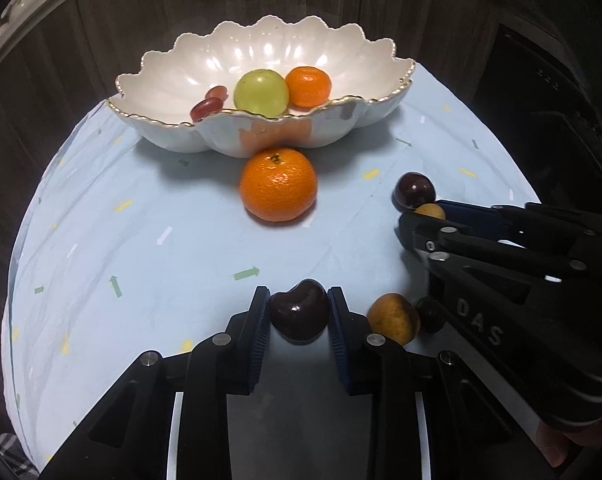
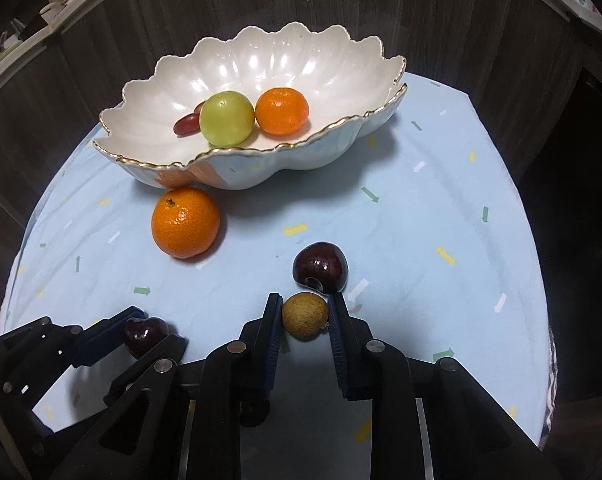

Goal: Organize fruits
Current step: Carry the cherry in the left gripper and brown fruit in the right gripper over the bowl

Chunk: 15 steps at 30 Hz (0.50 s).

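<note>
Two grips: our left gripper [image 1: 299, 312] pinches a dark cherry [image 1: 299, 312] and our right gripper [image 2: 305, 316] pinches a tan longan [image 2: 305, 316], both near the table's [image 2: 441, 200] front edge; the bowl [image 2: 341, 152] sits toward its far edge.

left gripper [image 1: 299, 314]: pitched steeply downward | fingers [image 1: 261, 320] pressed on both sides of a dark cherry [image 1: 300, 312] | right gripper [image 2: 305, 316]: pitched downward likewise | fingers [image 2: 273, 320] clamped on a small tan fruit [image 2: 304, 316]
</note>
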Each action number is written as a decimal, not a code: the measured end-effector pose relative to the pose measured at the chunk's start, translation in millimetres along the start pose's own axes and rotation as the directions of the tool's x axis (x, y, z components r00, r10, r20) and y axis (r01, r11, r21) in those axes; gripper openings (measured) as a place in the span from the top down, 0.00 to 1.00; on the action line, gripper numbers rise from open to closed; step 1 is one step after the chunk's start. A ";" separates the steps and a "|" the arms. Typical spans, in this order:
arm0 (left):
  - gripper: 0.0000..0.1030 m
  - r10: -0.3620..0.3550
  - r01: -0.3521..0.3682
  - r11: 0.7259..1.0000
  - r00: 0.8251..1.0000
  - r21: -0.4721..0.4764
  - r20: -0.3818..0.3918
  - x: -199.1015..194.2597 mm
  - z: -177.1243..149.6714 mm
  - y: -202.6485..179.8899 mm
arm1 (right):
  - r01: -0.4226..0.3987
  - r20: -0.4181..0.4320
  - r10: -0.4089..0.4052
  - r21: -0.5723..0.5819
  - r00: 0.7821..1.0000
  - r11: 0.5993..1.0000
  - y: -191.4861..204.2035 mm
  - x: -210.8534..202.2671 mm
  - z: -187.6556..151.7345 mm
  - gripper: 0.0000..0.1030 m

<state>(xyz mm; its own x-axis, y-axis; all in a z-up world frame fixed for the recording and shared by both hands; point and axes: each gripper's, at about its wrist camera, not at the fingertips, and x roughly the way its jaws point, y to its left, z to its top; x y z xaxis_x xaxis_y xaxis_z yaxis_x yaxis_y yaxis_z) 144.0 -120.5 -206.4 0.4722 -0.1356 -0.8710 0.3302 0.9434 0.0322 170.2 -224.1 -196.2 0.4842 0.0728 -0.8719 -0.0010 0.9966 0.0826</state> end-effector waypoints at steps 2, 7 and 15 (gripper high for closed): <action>0.72 0.007 -0.007 1.000 1.000 -0.007 0.004 -2.2 1.8 3.1 | 0.001 0.006 -0.001 0.000 1.000 1.000 0.1 -3.3 -0.2 0.77; 0.72 0.020 -0.019 1.000 1.000 -0.021 0.022 -11.1 6.7 8.5 | 0.005 0.023 -0.005 -0.002 1.000 1.000 0.0 -12.4 1.3 0.77; 0.72 0.033 -0.031 0.999 0.998 -0.034 0.058 -32.1 18.9 14.1 | 0.001 0.052 -0.001 0.012 0.999 1.000 -1.5 -29.4 5.2 0.77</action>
<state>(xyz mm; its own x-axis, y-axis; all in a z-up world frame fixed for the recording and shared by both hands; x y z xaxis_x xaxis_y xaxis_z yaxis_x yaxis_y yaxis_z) 149.0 -108.6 -168.8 0.5299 -0.1217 -0.8393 0.2873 0.9569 0.0426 160.5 -228.0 -168.3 0.5287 0.0692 -0.8460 0.0100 0.9961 0.0878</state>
